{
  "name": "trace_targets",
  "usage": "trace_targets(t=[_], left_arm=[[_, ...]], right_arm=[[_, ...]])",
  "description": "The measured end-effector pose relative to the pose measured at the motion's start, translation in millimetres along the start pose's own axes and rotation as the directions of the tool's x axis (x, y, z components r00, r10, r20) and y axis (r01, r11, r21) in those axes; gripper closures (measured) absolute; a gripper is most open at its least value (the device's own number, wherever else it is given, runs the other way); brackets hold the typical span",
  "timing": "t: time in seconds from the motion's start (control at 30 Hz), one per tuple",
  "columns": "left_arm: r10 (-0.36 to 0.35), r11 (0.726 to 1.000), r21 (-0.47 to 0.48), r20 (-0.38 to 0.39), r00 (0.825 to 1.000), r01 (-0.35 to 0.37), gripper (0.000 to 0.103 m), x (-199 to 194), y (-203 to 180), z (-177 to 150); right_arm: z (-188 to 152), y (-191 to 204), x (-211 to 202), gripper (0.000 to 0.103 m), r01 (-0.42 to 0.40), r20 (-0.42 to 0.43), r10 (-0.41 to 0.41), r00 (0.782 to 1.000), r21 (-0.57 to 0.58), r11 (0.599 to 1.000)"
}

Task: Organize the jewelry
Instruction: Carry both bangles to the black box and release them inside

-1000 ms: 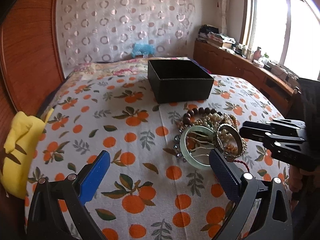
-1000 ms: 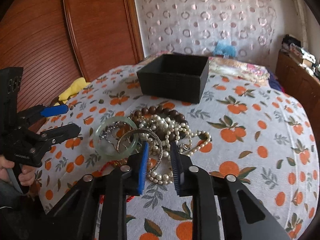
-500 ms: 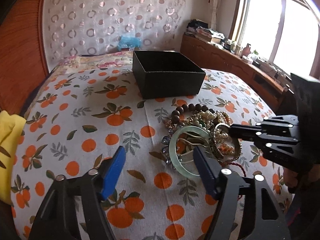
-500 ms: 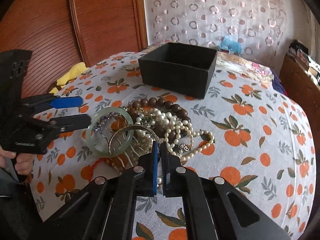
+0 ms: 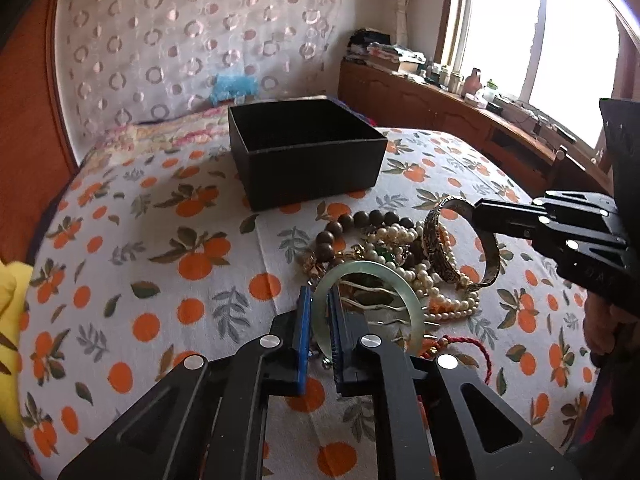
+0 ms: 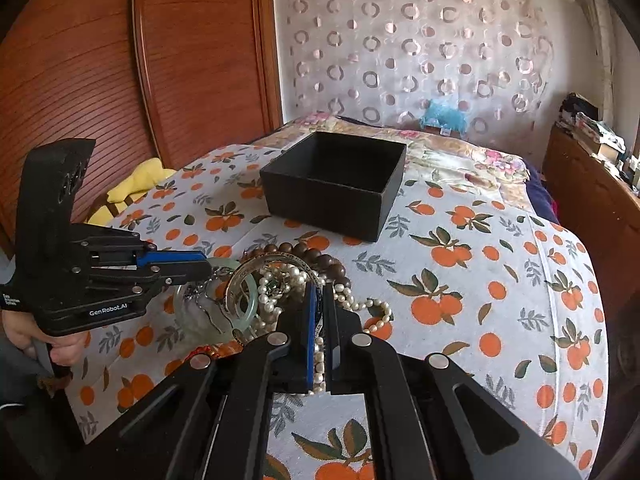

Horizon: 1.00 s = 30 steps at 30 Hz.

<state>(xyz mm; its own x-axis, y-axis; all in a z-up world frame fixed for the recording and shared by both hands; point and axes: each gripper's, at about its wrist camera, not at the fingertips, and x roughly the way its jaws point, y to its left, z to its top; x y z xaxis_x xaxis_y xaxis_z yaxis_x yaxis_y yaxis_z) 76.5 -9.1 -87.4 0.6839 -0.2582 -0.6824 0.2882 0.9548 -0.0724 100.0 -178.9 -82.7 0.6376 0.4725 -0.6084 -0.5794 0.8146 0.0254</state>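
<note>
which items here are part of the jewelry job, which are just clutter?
Job: jade bangle in left tongs; metal bangle in right tongs; pearls; wooden beads; red cord; black box.
Clutter: yellow cloth; blue toy; sideboard items.

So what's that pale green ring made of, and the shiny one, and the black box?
Green bangle: probably jade or glass; milky, smooth, lets light through.
Metal bangle: looks like metal; shiny with patterned engraving.
Black box: likely cardboard; matte, thin straight walls.
</note>
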Motion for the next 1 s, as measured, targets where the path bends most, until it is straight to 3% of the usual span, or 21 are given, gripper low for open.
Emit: trace_targets(t=[0.6,1.0], left_arm=[[0.065,0.998,0.003,0.126,0.990,-0.066,0.095,-29.1,13.7,43.3],[0.118,0.993,0.015,0.131,0.984,-0.121,0.095,-13.7,26.8,86.1]], right_arm=[[67.5,-25.3,18.0,0.099,0.056,0.056,-0.055,0.997,-0.019,0.998],[116.6,-38.9,62.1,0.099,0.101,0.072,-0.098,0.993,-0.041,0.994]])
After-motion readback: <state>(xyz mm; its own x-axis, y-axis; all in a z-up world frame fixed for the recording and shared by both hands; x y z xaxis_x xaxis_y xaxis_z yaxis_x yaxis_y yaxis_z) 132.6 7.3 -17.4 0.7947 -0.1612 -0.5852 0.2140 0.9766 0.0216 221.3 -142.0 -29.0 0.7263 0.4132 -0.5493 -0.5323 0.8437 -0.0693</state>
